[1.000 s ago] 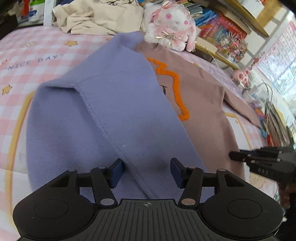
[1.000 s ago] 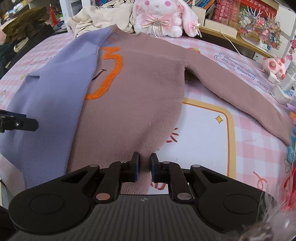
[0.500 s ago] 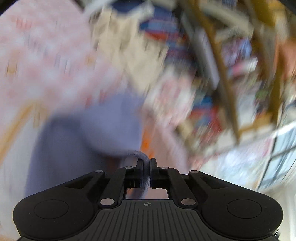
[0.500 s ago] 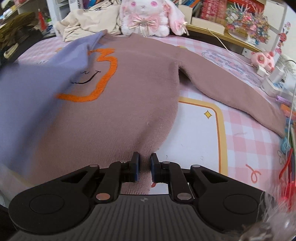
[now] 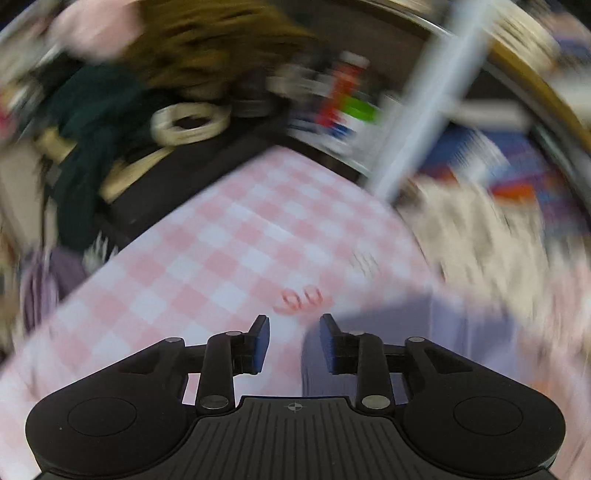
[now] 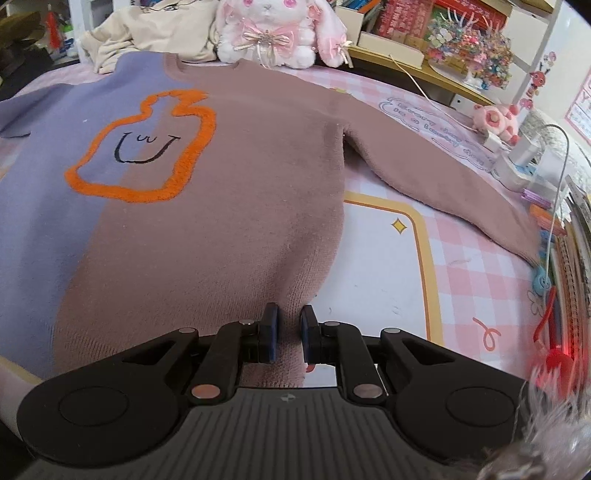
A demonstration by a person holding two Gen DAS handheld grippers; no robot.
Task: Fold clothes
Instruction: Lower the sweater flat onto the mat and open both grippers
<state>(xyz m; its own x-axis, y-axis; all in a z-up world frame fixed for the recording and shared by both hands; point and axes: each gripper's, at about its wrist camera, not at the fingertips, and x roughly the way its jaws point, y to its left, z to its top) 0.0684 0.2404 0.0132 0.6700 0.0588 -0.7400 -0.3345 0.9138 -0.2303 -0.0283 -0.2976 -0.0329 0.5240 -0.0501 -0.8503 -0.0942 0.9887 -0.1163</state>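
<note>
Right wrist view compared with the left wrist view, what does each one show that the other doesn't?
Only the right wrist view shows the sweater's brown half, its orange outline design, the bunny plush, and the right tool nearly shut on the hem. Only the left wrist view, heavily blurred, shows the left tool open and empty, plus dark clutter beyond the table edge. Both show the pink checked cloth, the sweater's purple part and the cream garment.
</note>
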